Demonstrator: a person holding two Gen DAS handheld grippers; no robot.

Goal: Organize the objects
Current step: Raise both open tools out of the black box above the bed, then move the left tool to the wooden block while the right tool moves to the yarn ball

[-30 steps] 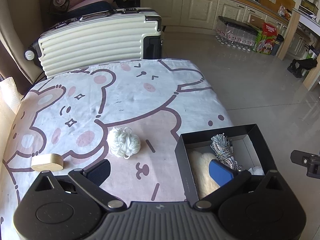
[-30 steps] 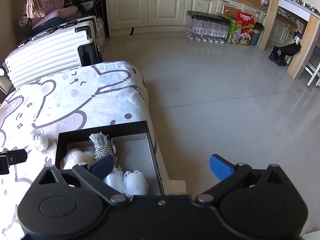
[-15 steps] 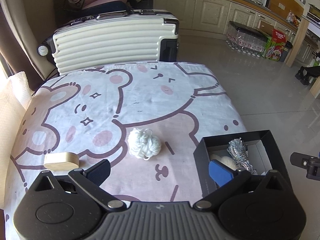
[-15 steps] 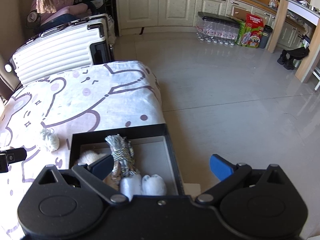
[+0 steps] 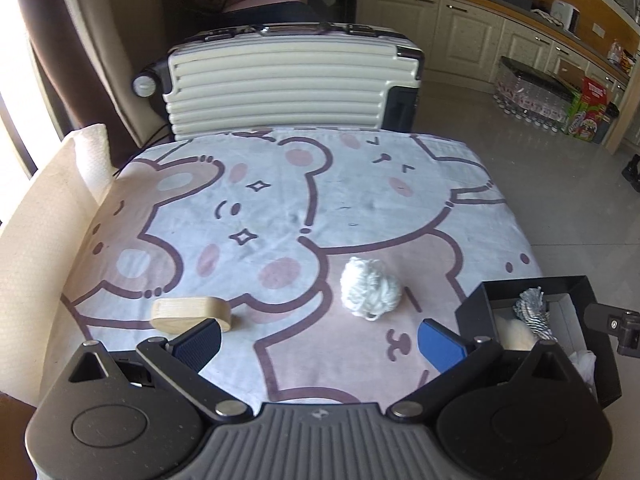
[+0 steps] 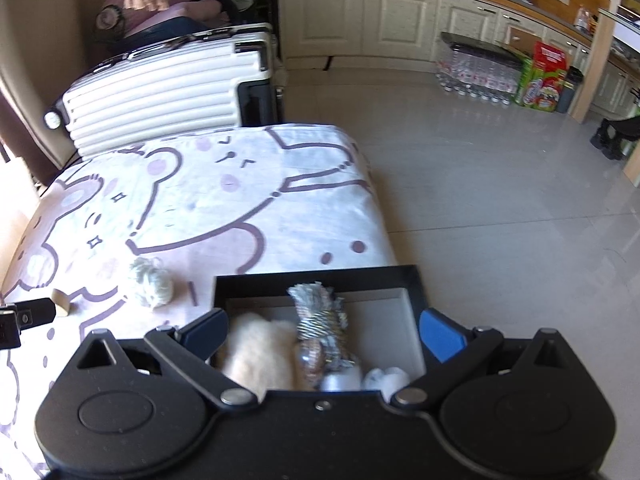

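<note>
Two tools level, left tool (image 5: pixel 320 340) spread above blanket (image 5: pixel 280 208), right tool (image 6: pixel 324 334) spread above box (image 6: pixel 316 274).

Both grippers are black plastic with blue pads (image 5: pixel 440 344), silver pivot screws and ribbed grey housing.

A home kitchen: cream cabinets (image 6: pixel 360 20), suitcase (image 5: pixel 288 84), cartoon-bear tablecloth (image 5: pixel 280 200).

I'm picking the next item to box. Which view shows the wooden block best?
The left wrist view: the wooden block lies whole and close, near the left tongs. The right wrist view shows only its small end at the frame's left edge.
</note>
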